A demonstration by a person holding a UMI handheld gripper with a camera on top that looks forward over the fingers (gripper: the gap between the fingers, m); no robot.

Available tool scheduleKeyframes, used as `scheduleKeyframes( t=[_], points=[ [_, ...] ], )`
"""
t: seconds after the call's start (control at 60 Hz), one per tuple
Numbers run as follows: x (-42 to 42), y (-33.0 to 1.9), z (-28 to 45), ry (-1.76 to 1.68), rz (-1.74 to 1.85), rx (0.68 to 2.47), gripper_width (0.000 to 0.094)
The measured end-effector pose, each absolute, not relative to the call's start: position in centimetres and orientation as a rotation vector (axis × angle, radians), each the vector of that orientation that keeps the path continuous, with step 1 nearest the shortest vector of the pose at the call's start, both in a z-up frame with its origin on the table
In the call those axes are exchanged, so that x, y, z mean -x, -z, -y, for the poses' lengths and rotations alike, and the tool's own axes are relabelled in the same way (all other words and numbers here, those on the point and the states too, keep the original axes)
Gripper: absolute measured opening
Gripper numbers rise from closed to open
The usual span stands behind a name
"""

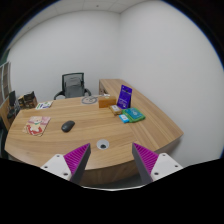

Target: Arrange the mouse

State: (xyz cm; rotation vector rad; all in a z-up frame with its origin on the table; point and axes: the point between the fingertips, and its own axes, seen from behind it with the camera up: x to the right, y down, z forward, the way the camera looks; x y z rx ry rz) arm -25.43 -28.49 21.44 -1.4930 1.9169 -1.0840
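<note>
A dark mouse lies on the wooden desk, left of the middle and well beyond my fingers. My gripper hovers above the desk's near edge, open and empty, with its purple pads wide apart. Nothing stands between the fingers.
A round cable hole sits in the desk just ahead of the fingers. A purple stand and green books are at the right. A pink item lies at the left. An office chair stands behind the desk.
</note>
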Motion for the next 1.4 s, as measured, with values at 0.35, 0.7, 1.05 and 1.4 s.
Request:
scheduleKeyframes(
  t=[0.35,0.7,1.05,1.4],
  points=[
    [22.7,-18.9,24.8,1.025,-1.856,1.557,0.0864],
    [17.4,-15.2,14.0,0.909,-1.738,1.656,0.0864],
    [8.6,-10.4,8.9,0.894,-1.716,1.688,0.0867],
    [-1.4,-3.2,8.2,0.878,-1.705,1.727,0.0865]
  ],
)
